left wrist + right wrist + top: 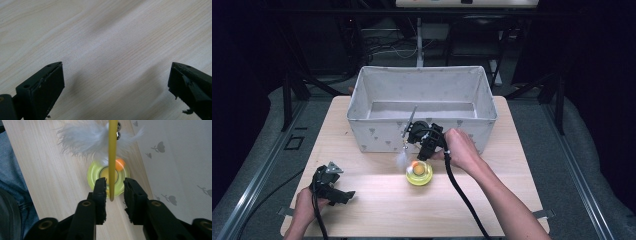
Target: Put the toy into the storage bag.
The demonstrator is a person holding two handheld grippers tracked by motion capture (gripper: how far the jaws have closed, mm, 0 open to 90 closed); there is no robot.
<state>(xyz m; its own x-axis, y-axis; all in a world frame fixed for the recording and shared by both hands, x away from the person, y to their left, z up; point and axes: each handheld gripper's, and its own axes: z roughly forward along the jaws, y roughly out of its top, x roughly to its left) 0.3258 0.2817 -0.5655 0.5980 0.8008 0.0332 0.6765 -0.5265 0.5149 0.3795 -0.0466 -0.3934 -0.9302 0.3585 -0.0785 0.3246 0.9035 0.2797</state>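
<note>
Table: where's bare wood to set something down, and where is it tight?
The table is bare along its near edge between the two forearms, and on the left strip from the fabric bin down to the left tongs. It is tight mid-table: yellow-green toy, feather and right tongs crowd against the bin's front.

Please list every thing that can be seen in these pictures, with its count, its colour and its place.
Table: one, light wood, under everything.
Fabric bin: one, white with small grey prints, at the far part of the table.
Round toy base: one, yellow-green with an orange ball, in front of the bin.
Wand: one, yellow, between the right jaws.
Feather: one tuft, white, at the wand.
Left hand-held gripper: one, black, near left, jaws apart over bare wood.
Right hand-held gripper: one, black, above the toy base.
</note>
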